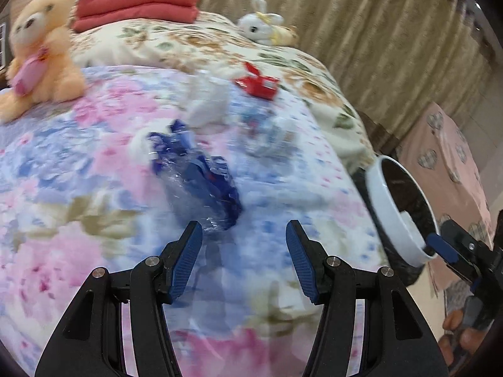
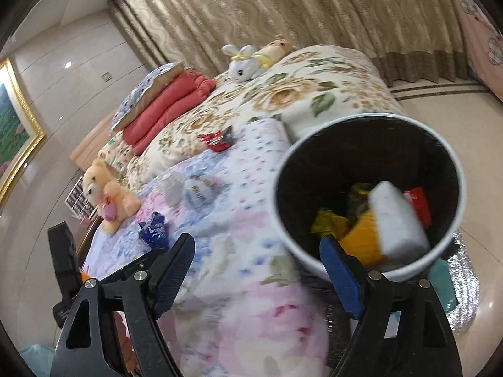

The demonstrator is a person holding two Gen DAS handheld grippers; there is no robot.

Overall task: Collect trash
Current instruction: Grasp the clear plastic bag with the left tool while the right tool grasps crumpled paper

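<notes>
Both claws (image 1: 244, 260) (image 2: 256, 267) released over floral bedspread (image 1: 78, 220), beige curtains (image 1: 377, 31) behind.

A wide bed with a pastel pink-and-blue floral quilt (image 1: 78, 163) fills the room. Near its head, on the quilt's edge, sits a peach plush teddy bear (image 1: 41, 47) hugging a pink heart. Further up the bed lies a cream blanket printed with tan roses and green leaves (image 2: 314, 94), and on it a folded coral-red duvet (image 1: 138, 6) with a blue-patterned pillow (image 2: 147, 91) stacked on top. A white plush rabbit with a yellow bow (image 2: 243, 61) rests at the bed's far side. Beige wavy-patterned curtains (image 2: 283, 6) hang beyond the bed, and a gold-framed painting (image 2: 15, 125) hangs on the wall by its head.
</notes>
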